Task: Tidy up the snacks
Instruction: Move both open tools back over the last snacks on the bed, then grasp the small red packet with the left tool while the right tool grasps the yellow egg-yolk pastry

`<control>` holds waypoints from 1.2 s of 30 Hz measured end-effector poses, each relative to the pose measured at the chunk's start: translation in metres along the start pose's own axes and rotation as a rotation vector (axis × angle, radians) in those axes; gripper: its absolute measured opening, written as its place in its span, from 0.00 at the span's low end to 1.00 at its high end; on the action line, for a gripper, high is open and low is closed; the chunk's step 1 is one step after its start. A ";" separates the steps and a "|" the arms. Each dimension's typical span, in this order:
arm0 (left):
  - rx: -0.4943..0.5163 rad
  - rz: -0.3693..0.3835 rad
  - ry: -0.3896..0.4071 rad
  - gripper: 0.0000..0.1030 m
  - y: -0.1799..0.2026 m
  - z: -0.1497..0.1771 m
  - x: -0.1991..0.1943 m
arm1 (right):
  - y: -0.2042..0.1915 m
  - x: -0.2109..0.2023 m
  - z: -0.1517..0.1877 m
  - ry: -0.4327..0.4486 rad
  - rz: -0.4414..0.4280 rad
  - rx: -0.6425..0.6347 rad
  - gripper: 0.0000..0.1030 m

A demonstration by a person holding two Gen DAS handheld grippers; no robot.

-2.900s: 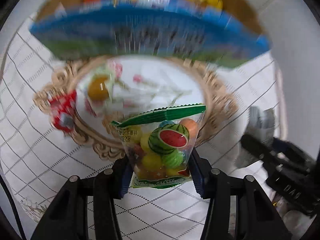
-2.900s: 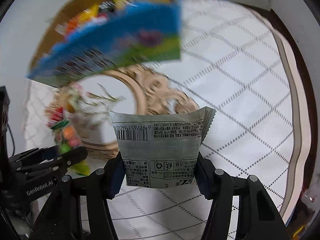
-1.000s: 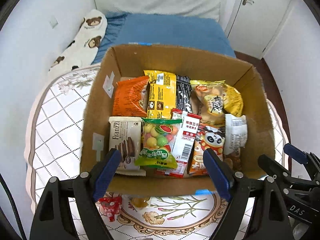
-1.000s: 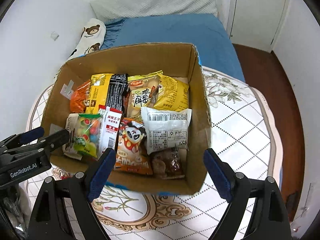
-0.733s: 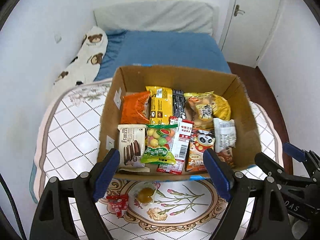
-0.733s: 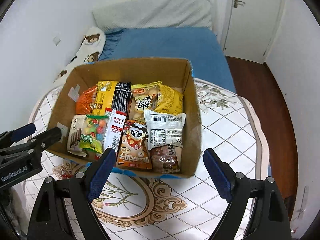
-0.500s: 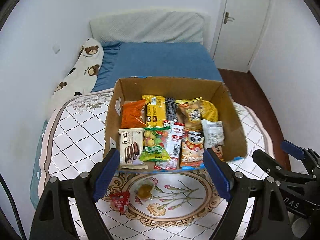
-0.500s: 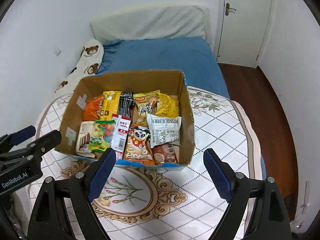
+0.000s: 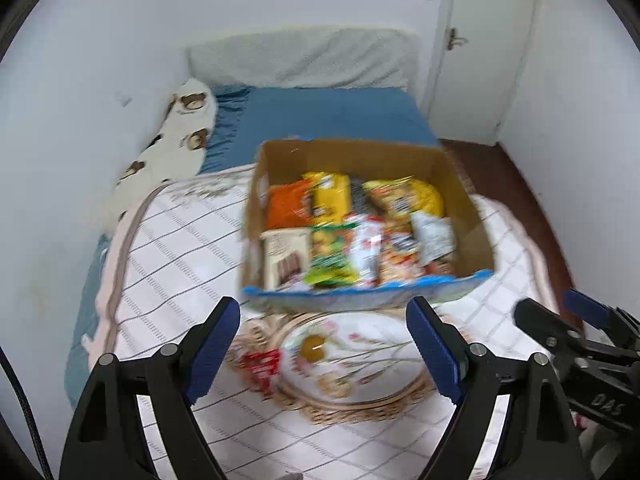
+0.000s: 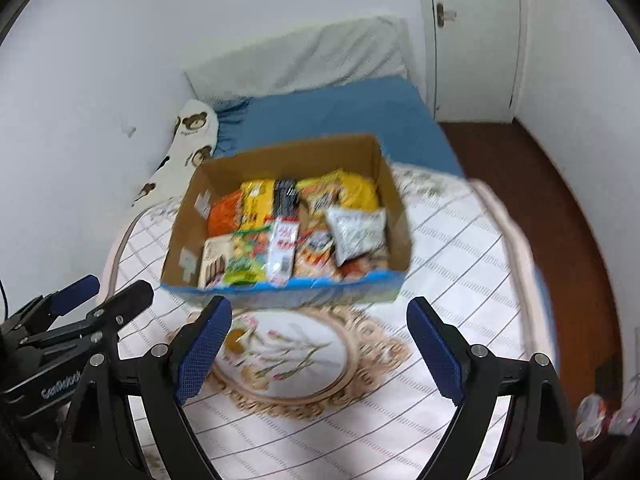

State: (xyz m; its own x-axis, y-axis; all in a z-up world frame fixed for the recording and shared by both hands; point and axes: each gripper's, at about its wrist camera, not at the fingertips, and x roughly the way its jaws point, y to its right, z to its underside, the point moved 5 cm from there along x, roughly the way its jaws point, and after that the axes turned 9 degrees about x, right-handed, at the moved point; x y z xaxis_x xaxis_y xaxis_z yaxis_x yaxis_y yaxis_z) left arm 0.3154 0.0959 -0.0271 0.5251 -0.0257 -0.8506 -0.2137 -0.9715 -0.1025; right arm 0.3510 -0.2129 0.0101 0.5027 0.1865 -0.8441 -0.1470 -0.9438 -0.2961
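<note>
A cardboard box [image 9: 464, 196] with a blue front stands on the round table and holds several snack packets, among them the fruit-candy bag [image 9: 330, 258] and the silver packet [image 9: 432, 236]. The box [image 10: 188, 216] and the silver packet [image 10: 358, 232] also show in the right wrist view. A red candy [image 9: 262, 362] and a yellow candy [image 9: 313, 346] lie on the table before the box. My left gripper [image 9: 324, 348] and right gripper [image 10: 318, 348] are both open and empty, held back from the box.
The table carries a white checked cloth [image 9: 180, 248] with a floral medallion [image 10: 296, 352]. A blue bed [image 9: 320, 116] with a bear-print pillow [image 9: 176, 136] lies behind. A white door [image 10: 472, 40] and dark wood floor [image 10: 560, 200] are to the right.
Both grippers let go of their packets, which now lie in the box. Both have since pulled back and up, so the box looks smaller and farther.
</note>
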 end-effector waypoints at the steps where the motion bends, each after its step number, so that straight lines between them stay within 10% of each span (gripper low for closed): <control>1: -0.006 -0.017 -0.014 0.83 -0.007 0.005 0.005 | -0.002 0.005 0.006 -0.016 -0.007 0.004 0.89; 10: -0.095 -0.110 -0.269 0.83 -0.083 0.075 0.096 | -0.040 0.114 0.067 -0.260 -0.085 0.029 0.89; 23: -0.139 -0.021 -0.489 0.82 -0.103 0.139 0.176 | -0.093 0.264 0.108 -0.447 -0.129 0.120 0.70; 27: -0.142 0.003 -0.505 0.82 -0.101 0.145 0.180 | -0.106 0.279 0.118 -0.420 -0.039 0.013 0.44; 36: -0.144 0.159 -0.524 0.83 -0.067 0.138 0.192 | -0.065 0.255 0.135 -0.427 0.047 -0.008 0.44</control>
State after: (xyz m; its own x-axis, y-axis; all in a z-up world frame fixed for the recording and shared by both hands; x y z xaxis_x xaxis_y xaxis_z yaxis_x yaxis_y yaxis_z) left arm 0.3172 0.1889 -0.2545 0.0088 -0.0894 -0.9960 -0.1225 -0.9886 0.0877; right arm 0.3739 -0.0676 -0.2463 0.0980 0.2383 -0.9662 -0.1541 -0.9556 -0.2513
